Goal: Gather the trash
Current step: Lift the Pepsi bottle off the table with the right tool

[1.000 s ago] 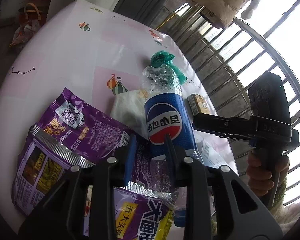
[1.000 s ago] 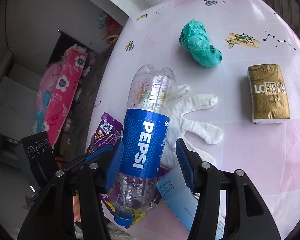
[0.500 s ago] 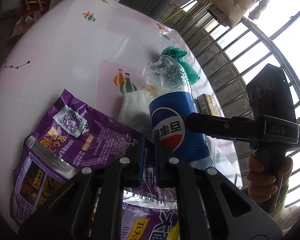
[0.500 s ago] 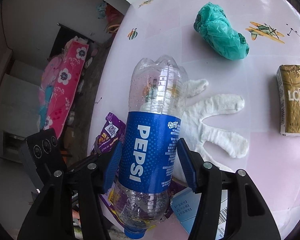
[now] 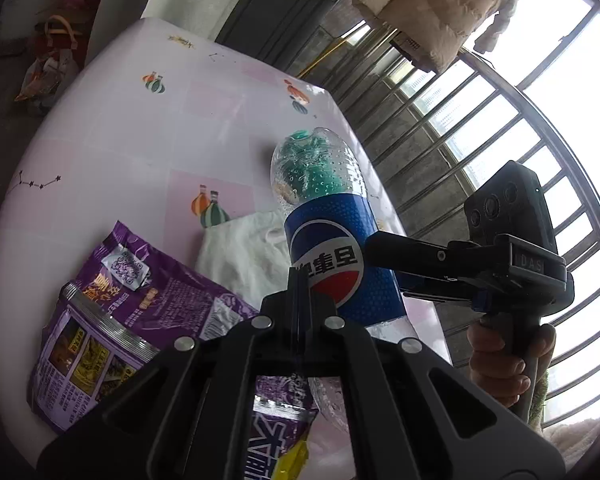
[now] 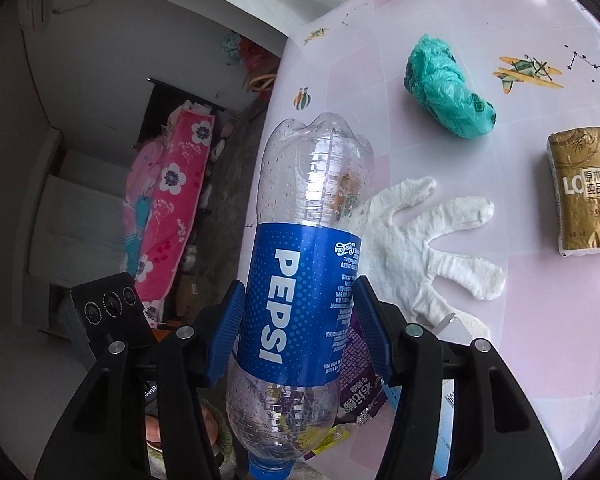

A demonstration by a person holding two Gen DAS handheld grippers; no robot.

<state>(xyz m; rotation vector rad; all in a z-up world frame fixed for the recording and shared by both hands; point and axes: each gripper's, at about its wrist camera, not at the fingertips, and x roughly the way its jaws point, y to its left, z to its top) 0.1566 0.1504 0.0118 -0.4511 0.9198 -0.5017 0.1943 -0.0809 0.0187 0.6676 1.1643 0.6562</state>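
With my right gripper clamped on the Pepsi bottle at its blue label, I'd judge it best to keep the squeeze even and lift straight, since the empty plastic could buckle or slip. The bottle runs between my pads from cap at 6 o'clock to base at 12, clear of the table; my left gripper is pressed together, empty, with the bottle at its 1 o'clock.
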